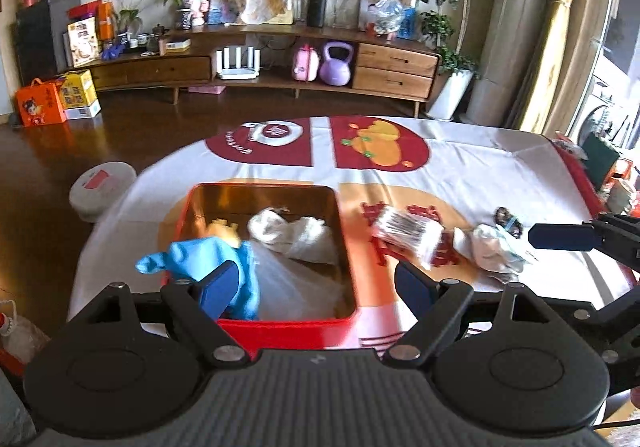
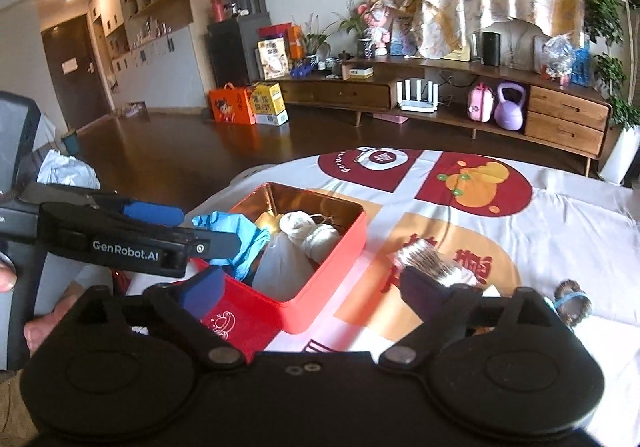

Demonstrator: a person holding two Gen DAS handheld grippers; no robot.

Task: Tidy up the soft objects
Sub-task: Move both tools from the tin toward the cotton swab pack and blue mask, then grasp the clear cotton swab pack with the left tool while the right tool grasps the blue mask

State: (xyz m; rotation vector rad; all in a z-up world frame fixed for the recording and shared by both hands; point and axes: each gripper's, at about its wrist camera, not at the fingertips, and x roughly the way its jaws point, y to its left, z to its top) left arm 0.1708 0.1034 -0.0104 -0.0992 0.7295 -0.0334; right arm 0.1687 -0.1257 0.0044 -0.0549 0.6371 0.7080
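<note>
A red tin box with a gold inside stands on the table. It holds white socks, a translucent bag and a small yellow item. A blue glove drapes over the box's near-left rim and touches my left finger pad. My left gripper is open over the box. My right gripper is open; a striped sock lies just past its right finger.
White socks and a dark hair tie lie right of the box on the red-and-white tablecloth. A round white stool stands left of the table. A wooden TV cabinet lines the far wall.
</note>
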